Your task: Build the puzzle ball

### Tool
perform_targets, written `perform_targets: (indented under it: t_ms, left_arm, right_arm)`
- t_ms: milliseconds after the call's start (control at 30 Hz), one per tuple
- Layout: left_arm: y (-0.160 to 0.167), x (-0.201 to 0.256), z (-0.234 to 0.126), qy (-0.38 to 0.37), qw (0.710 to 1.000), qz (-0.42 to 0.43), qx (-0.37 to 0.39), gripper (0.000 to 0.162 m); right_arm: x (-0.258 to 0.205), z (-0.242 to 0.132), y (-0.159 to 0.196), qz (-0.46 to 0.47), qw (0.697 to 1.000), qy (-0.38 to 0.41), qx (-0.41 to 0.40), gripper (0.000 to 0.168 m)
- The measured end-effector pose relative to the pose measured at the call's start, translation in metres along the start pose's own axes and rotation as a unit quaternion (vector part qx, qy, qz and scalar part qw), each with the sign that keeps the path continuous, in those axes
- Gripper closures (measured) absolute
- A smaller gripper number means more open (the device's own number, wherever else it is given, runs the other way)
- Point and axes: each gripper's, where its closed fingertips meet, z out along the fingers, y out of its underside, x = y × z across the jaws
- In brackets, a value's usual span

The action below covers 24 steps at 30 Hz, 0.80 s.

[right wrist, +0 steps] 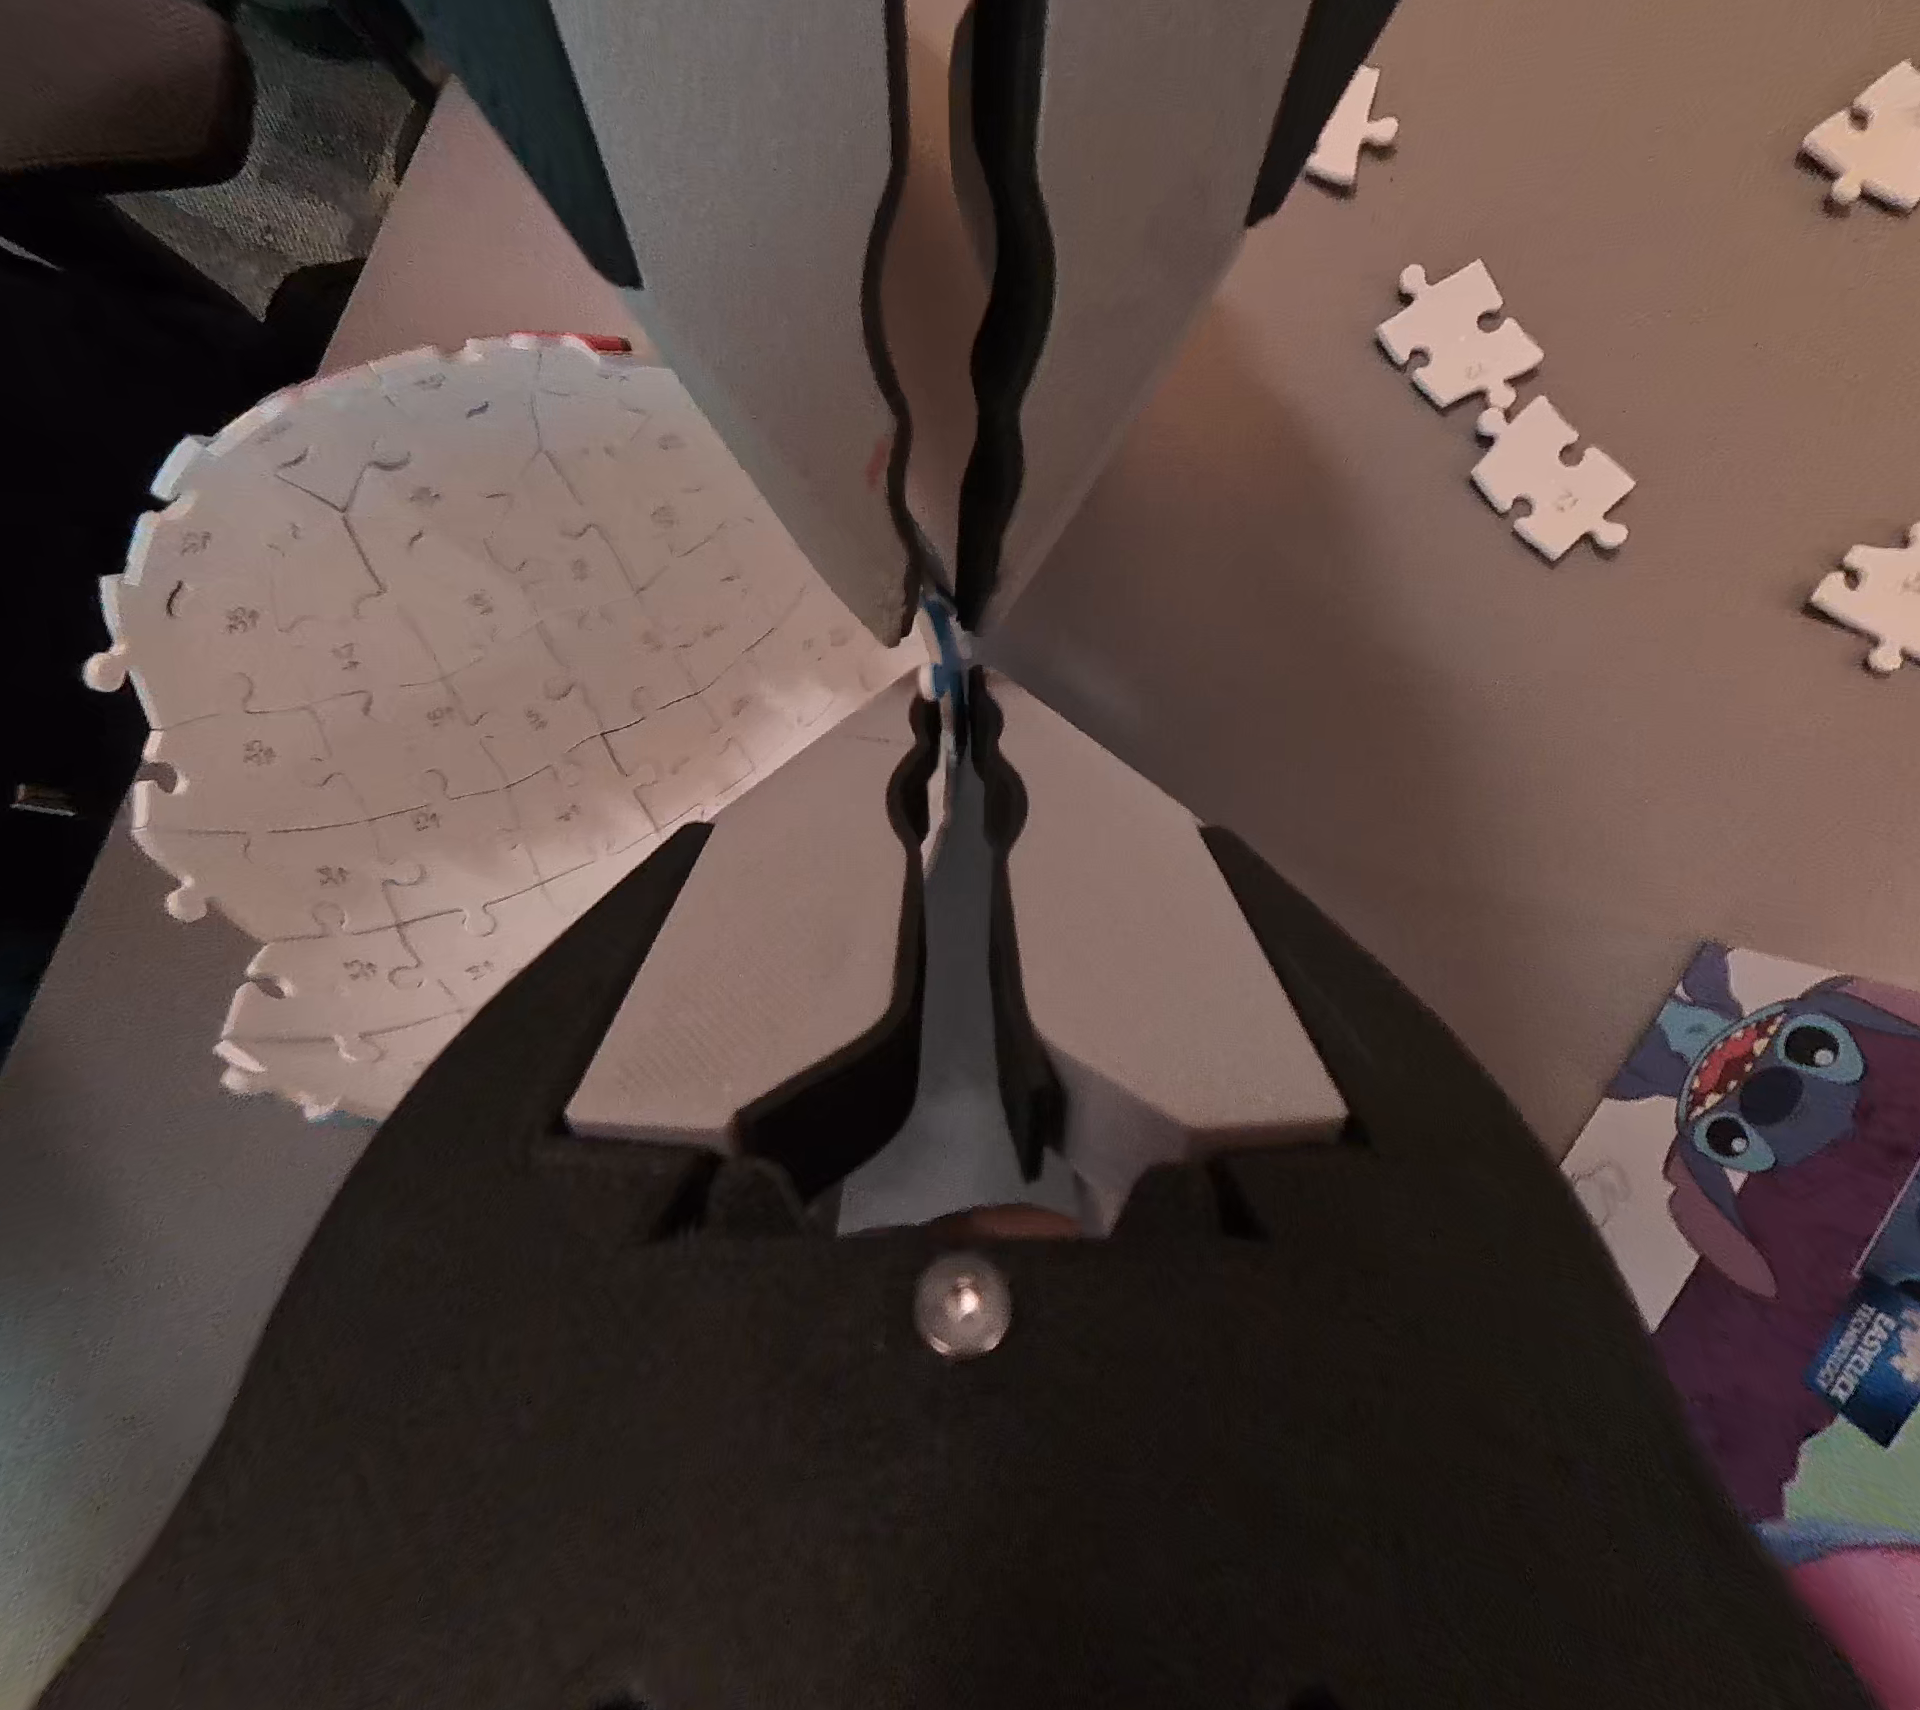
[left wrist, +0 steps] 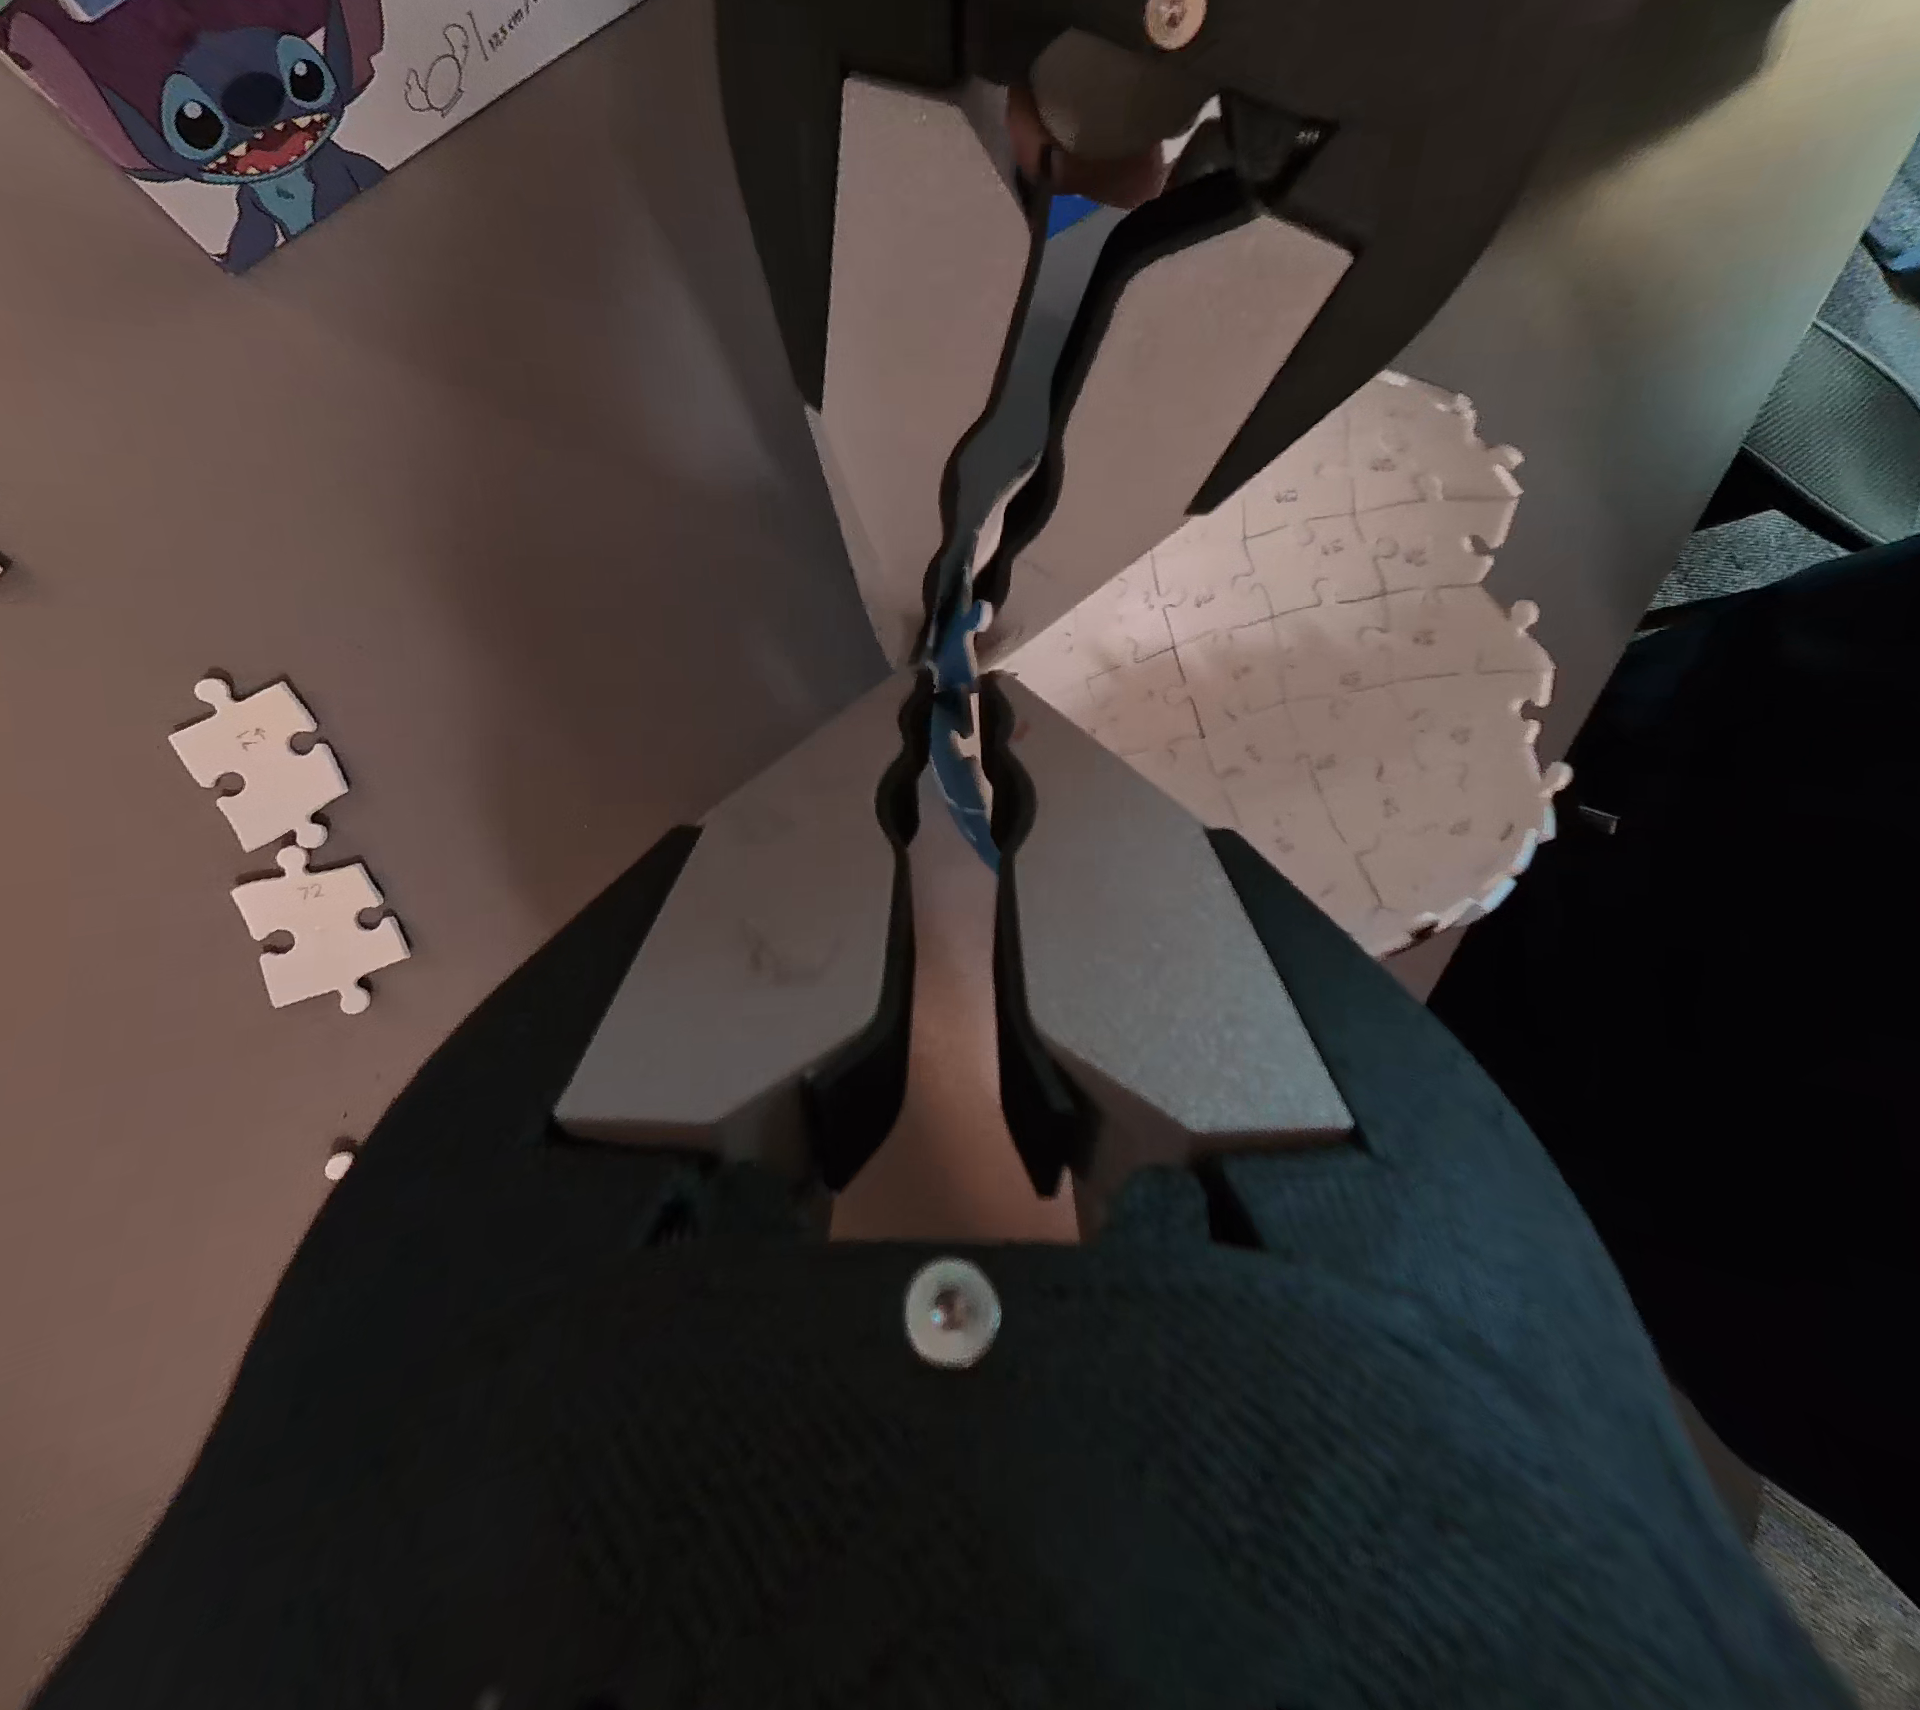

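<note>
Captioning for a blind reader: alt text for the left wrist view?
Two black tongs meet tip to tip: the left tongs and right tongs pinch blue puzzle pieces above a grey table. The half-built puzzle ball lies beside them.

My left gripper (left wrist: 951, 673) has a black printed body with a ribbed, layered surface. Each of its two fingers (left wrist: 1143, 954) shows flat grey faces tapering to a point, lined along the inner edge with a wavy black pad. One silver screw (left wrist: 953, 1314) sits centred on the body. My right gripper (right wrist: 951, 673) is built the same — black shell, pale grey wedge fingers (right wrist: 1101, 954), scalloped black pads — with its own round silver screw (right wrist: 961, 1313).
</note>
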Motion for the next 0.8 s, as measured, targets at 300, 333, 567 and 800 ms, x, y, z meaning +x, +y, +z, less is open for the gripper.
perform_targets:
  t_ms: [300, 333, 567, 800]
  left_arm:
    - [-0.001, 0.0015, -0.0017, -0.027, 1.0, 0.007, 0.01, 0.157]
    - [-0.0017, 0.0013, -0.0026, -0.027, 1.0, 0.003, 0.013, 0.157]
    - [-0.001, 0.0015, -0.0019, -0.026, 1.0, -0.006, 0.015, 0.156]
    - [0.0043, -0.0021, -0.007, -0.05, 0.998, 0.003, -0.025, 0.153]
  right_arm:
    - [-0.002, 0.0005, -0.006, -0.039, 0.998, -0.021, 0.041, 0.167]
    - [-0.0019, -0.0001, -0.0064, -0.031, 0.998, -0.024, 0.046, 0.168]
    - [-0.0017, 0.0, -0.0049, -0.032, 0.999, -0.002, 0.038, 0.168]
    - [0.0034, -0.0003, -0.0054, -0.014, 0.999, 0.013, 0.041, 0.168]
